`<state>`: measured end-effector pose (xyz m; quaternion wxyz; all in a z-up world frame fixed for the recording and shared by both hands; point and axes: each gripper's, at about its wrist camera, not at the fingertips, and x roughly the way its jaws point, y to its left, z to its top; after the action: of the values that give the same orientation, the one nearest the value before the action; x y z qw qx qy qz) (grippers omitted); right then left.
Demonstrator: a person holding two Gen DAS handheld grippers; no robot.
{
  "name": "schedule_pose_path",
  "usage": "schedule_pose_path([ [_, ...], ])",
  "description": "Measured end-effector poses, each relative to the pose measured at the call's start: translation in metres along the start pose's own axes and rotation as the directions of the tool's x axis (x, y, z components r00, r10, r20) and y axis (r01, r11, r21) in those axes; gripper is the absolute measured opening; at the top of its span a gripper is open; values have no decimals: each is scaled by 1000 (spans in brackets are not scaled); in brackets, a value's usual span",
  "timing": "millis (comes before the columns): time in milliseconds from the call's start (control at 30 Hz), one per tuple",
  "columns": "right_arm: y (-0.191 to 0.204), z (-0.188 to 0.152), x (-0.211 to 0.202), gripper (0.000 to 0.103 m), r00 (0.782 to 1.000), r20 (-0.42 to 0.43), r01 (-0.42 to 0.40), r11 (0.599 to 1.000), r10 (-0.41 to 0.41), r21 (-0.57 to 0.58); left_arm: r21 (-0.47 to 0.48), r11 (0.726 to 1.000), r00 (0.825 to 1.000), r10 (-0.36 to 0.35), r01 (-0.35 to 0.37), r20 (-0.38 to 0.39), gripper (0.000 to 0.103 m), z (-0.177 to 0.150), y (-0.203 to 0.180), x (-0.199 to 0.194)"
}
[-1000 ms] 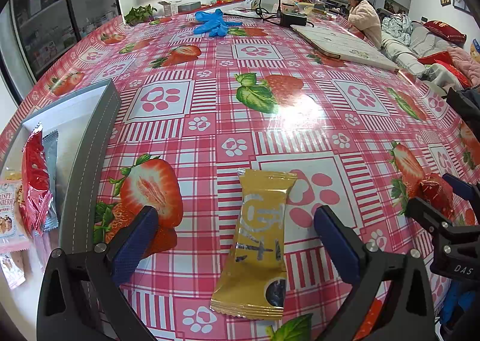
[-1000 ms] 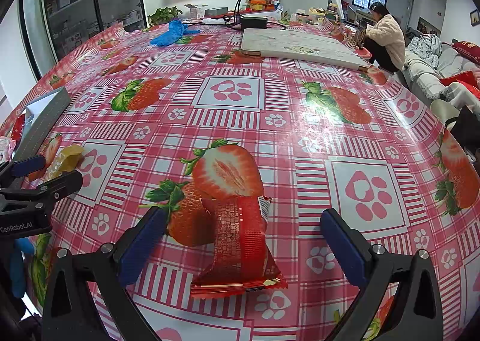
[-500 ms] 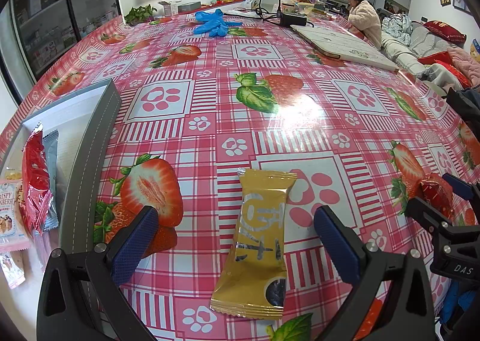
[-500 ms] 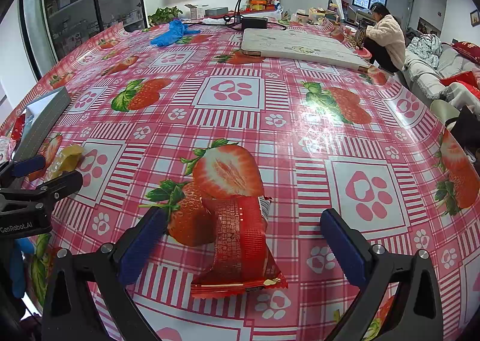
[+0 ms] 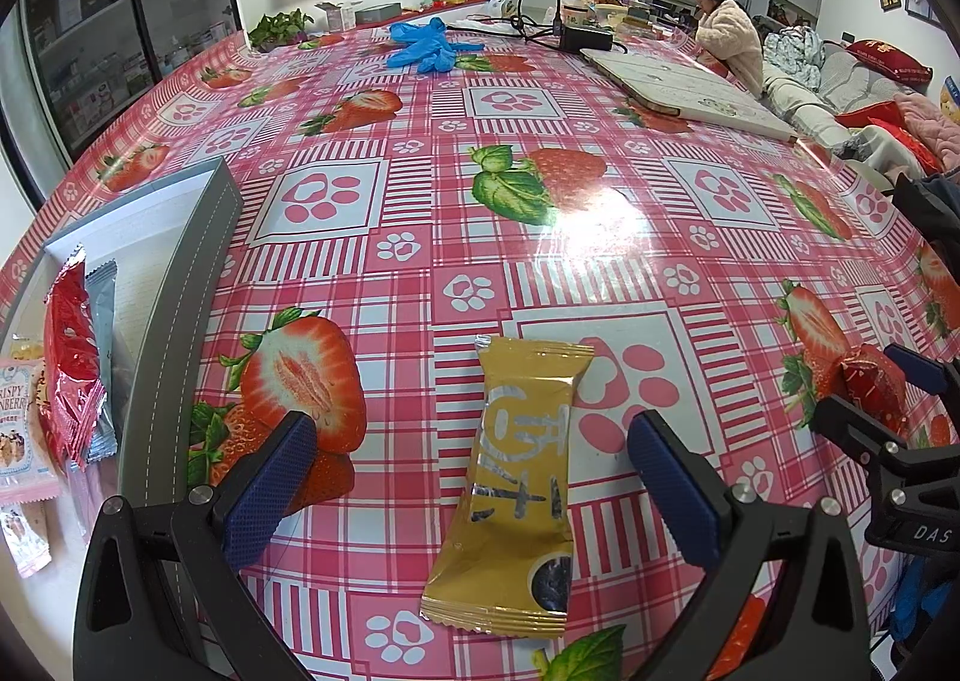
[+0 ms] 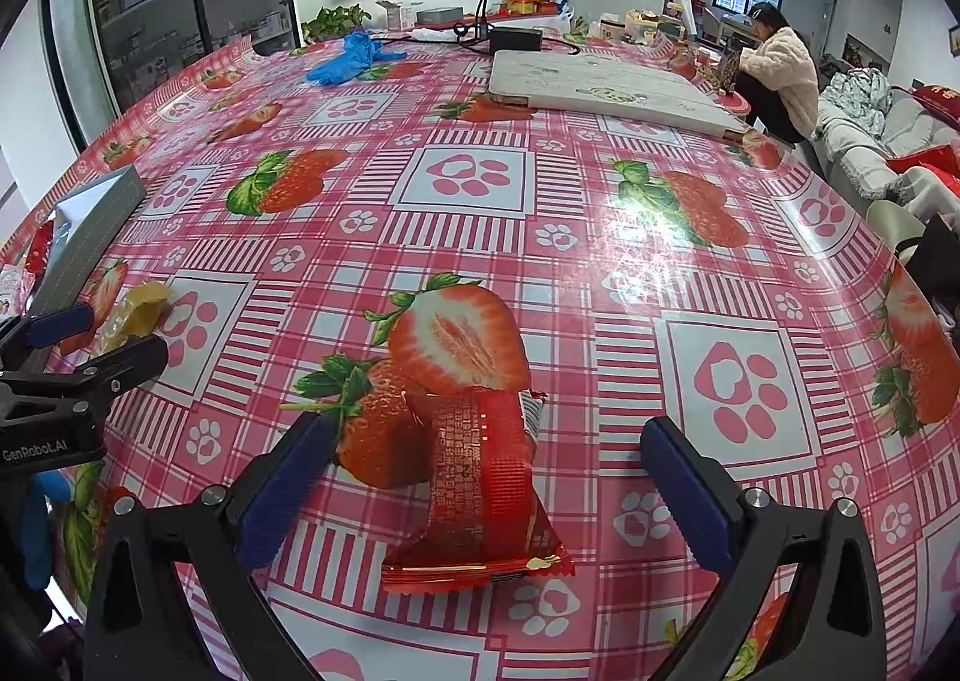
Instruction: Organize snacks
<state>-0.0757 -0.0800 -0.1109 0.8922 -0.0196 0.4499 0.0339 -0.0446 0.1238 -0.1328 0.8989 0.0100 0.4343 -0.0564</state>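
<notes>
The left gripper [image 5: 471,480] is held wide open around a gold snack packet [image 5: 515,486] lying on the strawberry tablecloth [image 5: 540,261]. The right gripper [image 6: 489,480] is spread wide around a red snack packet [image 6: 480,486]. A grey tray [image 5: 180,321] at far left holds what appear to be several packets.

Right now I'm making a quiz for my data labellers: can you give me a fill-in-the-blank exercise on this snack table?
1. The snack between the open left gripper fingers has a ____ wrapper.
2. The snack between the open right gripper fingers has a ____ wrapper.
3. The gray box holding sorted snacks sits to the ____ of the left gripper.
4. The gloves at the far end are ____.

Missing words: gold; red; left; blue
</notes>
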Motion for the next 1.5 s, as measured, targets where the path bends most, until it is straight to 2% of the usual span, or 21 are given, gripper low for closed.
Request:
schedule_pose_path([
  [433, -1, 13, 9, 103, 992, -121, -25, 999, 21, -28, 3, 1000, 1000, 2, -2, -6, 103, 0, 0, -1],
  [633, 2, 23, 15, 103, 977, -213, -26, 999, 21, -24, 25, 1000, 997, 4, -2, -75, 103, 5, -5, -2],
  [1067, 5, 23, 17, 103, 971, -235, -53, 997, 37, -61, 20, 1000, 1000, -10, 10, -15, 103, -3, -4, -5],
  [1500, 5, 19, 14, 103, 979, -199, -59, 996, 44, -71, 19, 1000, 1000, -13, 13, 6, 103, -5, -4, -7],
])
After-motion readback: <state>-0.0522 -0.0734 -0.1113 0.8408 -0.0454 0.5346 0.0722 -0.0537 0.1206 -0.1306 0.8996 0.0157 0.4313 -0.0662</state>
